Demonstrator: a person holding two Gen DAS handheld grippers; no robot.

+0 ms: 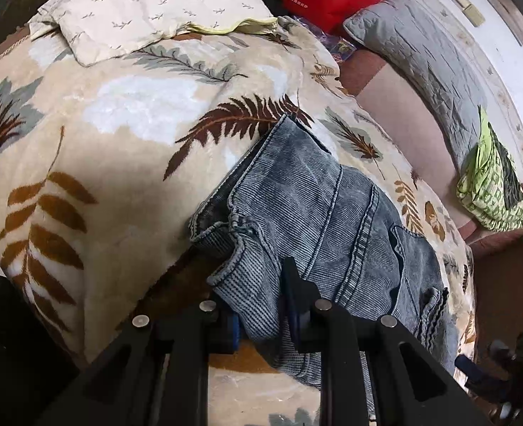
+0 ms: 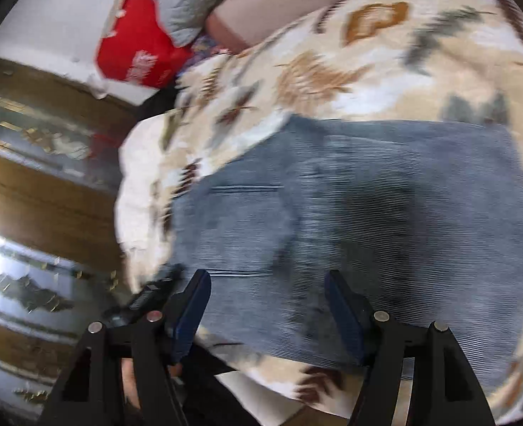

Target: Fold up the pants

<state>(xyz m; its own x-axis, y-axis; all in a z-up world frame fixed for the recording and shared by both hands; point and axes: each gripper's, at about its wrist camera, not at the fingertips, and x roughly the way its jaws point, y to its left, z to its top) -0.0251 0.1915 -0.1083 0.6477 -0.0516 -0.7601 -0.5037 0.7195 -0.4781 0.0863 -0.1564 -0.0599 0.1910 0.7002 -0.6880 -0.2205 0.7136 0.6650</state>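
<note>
While clamped, pants between left fingers

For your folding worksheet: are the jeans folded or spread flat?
Folded: the jeans lie doubled in stacked layers on the blanket.

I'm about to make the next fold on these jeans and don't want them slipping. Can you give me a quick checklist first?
1. Left gripper clamped on the jeans: ok.
2. Right gripper open and empty above the denim: ok.
3. Jeans lying on the leaf-print blanket, not hanging off: ok.
4. Layers aligned flat: not ok, bunched at the left grip.
5. Right view sharp enough to pick a grasp point: not ok, blurred.
</note>
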